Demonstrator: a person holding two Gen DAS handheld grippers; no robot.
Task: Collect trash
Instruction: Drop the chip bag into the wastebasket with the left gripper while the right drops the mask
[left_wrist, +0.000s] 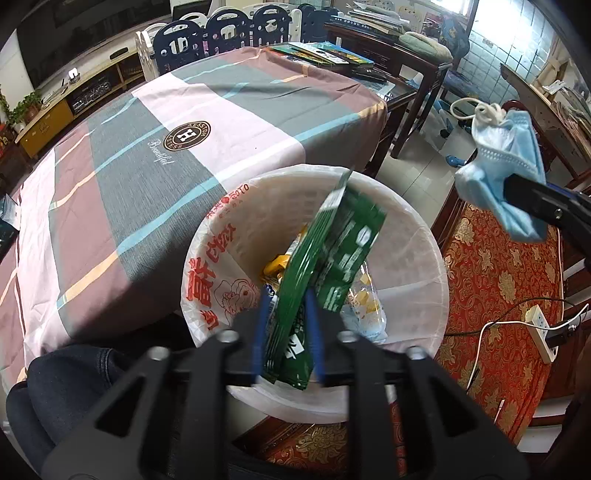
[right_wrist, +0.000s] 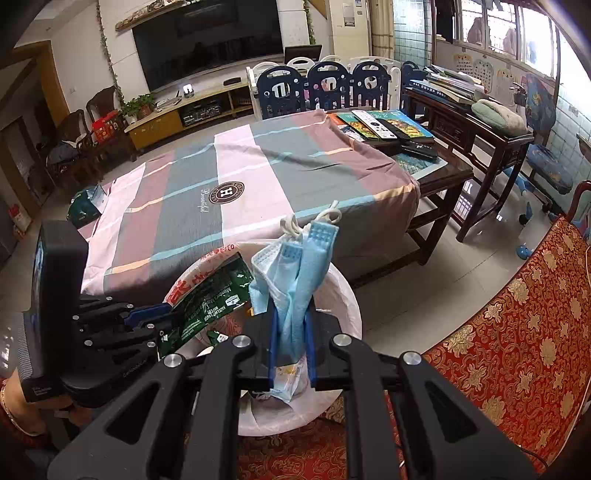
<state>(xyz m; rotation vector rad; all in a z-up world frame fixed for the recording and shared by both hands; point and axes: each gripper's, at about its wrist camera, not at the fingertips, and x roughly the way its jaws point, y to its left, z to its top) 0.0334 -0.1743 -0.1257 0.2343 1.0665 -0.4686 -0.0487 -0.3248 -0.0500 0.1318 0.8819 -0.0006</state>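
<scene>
A white bin (left_wrist: 413, 280) lined with a printed plastic bag stands beside the table; it also shows in the right wrist view (right_wrist: 347, 310). Wrappers lie inside it. My left gripper (left_wrist: 288, 314) is shut on a green wrapper (left_wrist: 332, 251) and holds it over the bin's opening. The wrapper (right_wrist: 210, 302) and the left gripper (right_wrist: 147, 317) also show in the right wrist view. My right gripper (right_wrist: 291, 328) is shut on a crumpled blue face mask (right_wrist: 295, 266), held above the bin's right rim. The mask (left_wrist: 506, 166) shows at the right in the left wrist view.
A table with a striped cloth (left_wrist: 147, 166) stands left of the bin. Books and remotes (right_wrist: 384, 125) lie at its far end. A red patterned seat (right_wrist: 517, 314) is to the right. A power strip with cables (left_wrist: 539, 328) lies on it.
</scene>
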